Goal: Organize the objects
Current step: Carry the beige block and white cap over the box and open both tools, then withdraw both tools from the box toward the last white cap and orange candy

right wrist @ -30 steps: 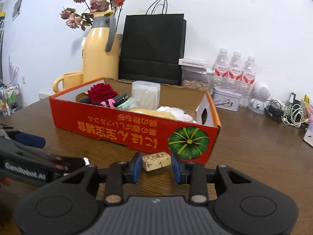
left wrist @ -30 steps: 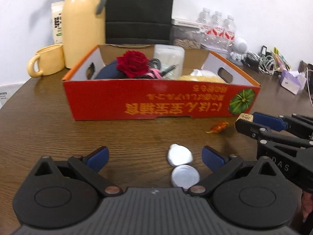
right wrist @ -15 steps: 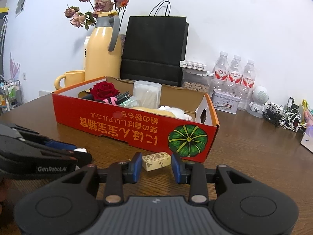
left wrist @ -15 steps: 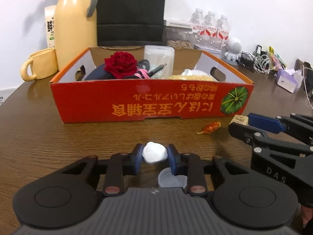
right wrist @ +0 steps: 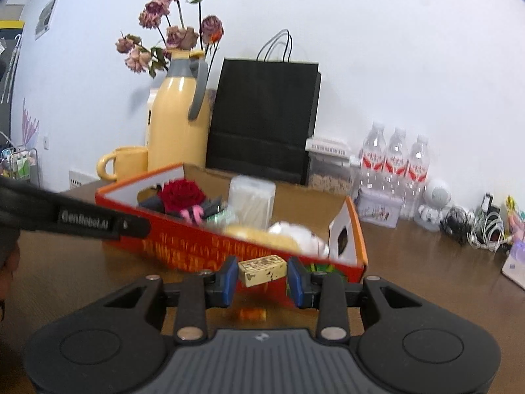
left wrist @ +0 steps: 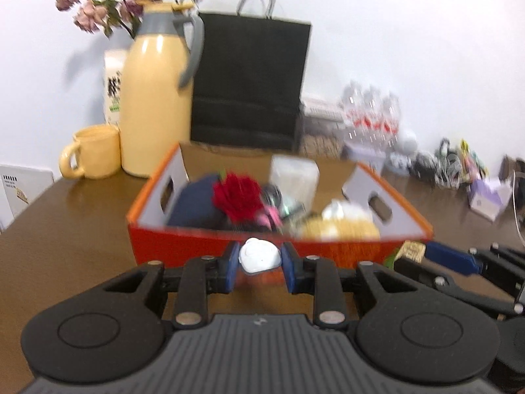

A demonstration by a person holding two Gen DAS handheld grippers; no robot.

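My left gripper (left wrist: 260, 260) clamps a white cap (left wrist: 259, 258) before the red box (left wrist: 203, 246). My right gripper (right wrist: 262, 274) pinches 1 small tan block (right wrist: 261, 265) (orange wrapper (right wrist: 252, 314) below) near that box's right corner.

Both tools are up in front of the orange box (left wrist: 183, 244). Left tool (left wrist: 260, 264) is clamped tight on a white cap (left wrist: 259, 256), right tool (right wrist: 262, 277) is pinching a small tan block (right wrist: 261, 269), sitting just right of the left one.
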